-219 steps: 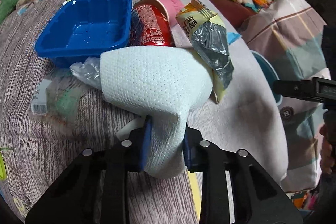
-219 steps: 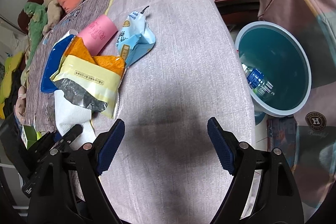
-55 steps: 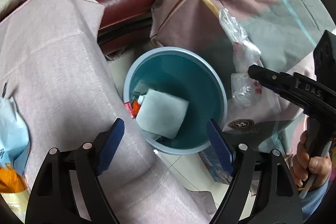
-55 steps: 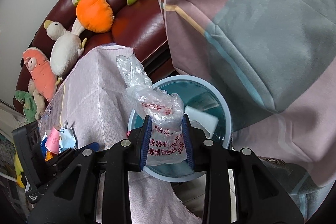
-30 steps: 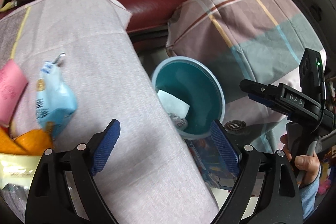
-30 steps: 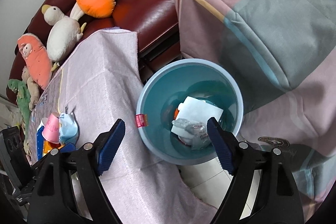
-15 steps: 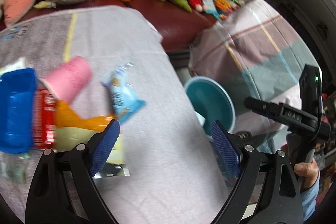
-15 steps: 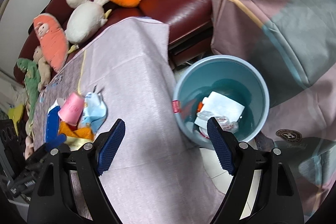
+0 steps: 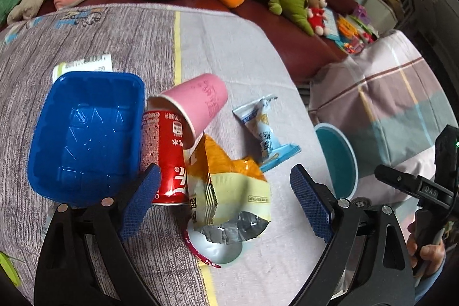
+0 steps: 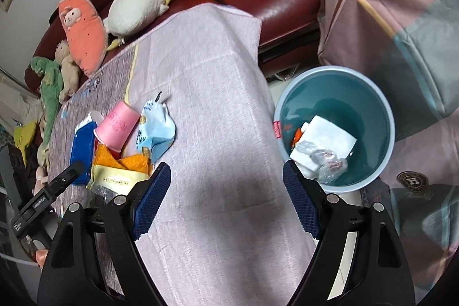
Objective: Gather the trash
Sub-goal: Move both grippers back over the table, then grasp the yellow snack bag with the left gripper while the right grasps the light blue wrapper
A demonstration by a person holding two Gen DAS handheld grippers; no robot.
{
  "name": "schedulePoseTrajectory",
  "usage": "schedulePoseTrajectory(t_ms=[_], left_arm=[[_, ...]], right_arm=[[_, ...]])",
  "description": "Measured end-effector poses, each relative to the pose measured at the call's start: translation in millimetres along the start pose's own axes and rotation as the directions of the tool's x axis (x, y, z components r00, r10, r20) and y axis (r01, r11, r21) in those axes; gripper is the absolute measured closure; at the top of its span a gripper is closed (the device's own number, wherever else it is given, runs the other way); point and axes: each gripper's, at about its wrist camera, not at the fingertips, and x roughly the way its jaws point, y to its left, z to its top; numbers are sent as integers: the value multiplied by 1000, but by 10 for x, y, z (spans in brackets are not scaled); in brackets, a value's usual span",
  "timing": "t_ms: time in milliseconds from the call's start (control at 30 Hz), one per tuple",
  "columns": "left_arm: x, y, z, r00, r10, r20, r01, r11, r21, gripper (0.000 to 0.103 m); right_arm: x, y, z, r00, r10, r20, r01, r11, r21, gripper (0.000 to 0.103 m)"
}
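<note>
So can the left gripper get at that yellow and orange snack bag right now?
Probably yes. The left gripper has its jaws wide open and empty, and the snack bag lies on top of the pile between them, uncovered. The red can sits close beside it.

One blue tray (image 9: 83,134), one can (image 9: 165,157), one cup (image 9: 192,105), perhaps two wrappers (image 9: 266,139), one bin (image 10: 335,128).

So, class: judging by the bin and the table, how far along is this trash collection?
Done: a white tissue and a crumpled clear bag lie in the teal bin. In hand: nothing; the left gripper and right gripper are open. Left on the table: blue tray, red can, pink cup, yellow snack bag, light blue wrapper.
</note>
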Motion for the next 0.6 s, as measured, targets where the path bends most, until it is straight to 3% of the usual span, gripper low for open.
schedulePoseTrajectory(t_ms=[267, 400, 567, 600], left_arm=[[208, -102, -97, 999, 32, -35, -30, 997, 69, 12], [299, -179, -162, 997, 63, -48, -57, 993, 106, 18], [344, -258, -197, 994, 101, -45, -94, 986, 141, 18], [362, -268, -200, 993, 109, -46, -101, 984, 144, 23]], right_arm=[[158, 10, -40, 999, 0, -35, 1, 1000, 8, 26], [244, -12, -35, 999, 5, -51, -4, 1000, 16, 26], [316, -40, -37, 998, 13, -64, -12, 1000, 21, 26], [334, -44, -38, 998, 15, -68, -13, 1000, 22, 26]])
